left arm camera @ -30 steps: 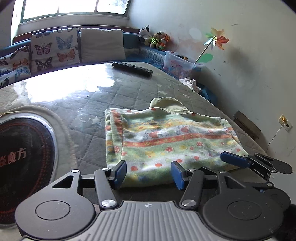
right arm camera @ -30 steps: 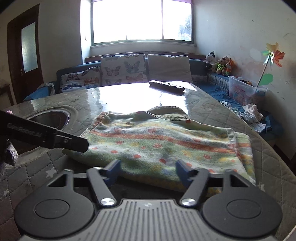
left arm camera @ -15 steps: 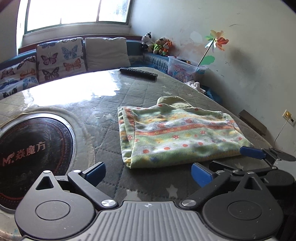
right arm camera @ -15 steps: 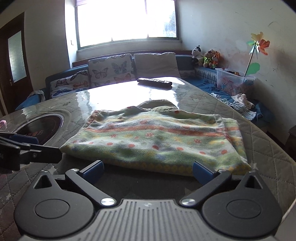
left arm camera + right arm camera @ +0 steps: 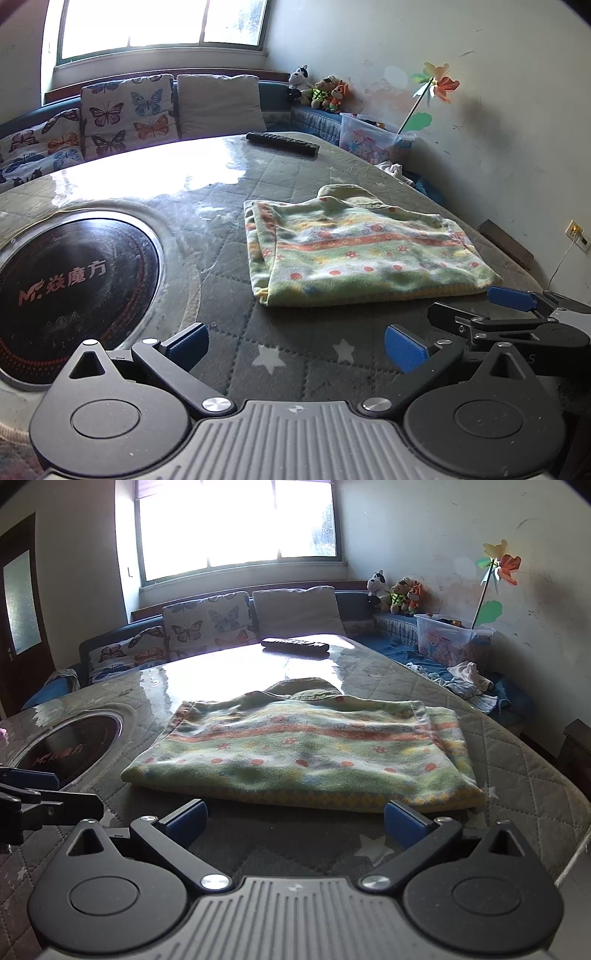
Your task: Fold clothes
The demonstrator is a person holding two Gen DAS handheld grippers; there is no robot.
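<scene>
**Left wrist view: folded garment lies free, both grippers spread wide**

Left wrist view: a clear plastic storage box (image 5: 369,142) with a cartoon print sits past the far edge of the tabletop (image 5: 229,206); its contents are too small to make out. The folded fleece garment (image 5: 362,254), green with orange stripes and red dots, lies flat on the quilted, star-printed tabletop, right of the round black inset cooktop (image 5: 70,291). A black remote control (image 5: 282,143) lies beyond the garment. The left gripper (image 5: 295,345) has its blue-padded fingers fully apart, holding nothing, just short of the garment's near edge. The right gripper (image 5: 295,821) is equally wide, empty, at the garment's near hem. The cooktop is cut off at the frame's left.
</scene>
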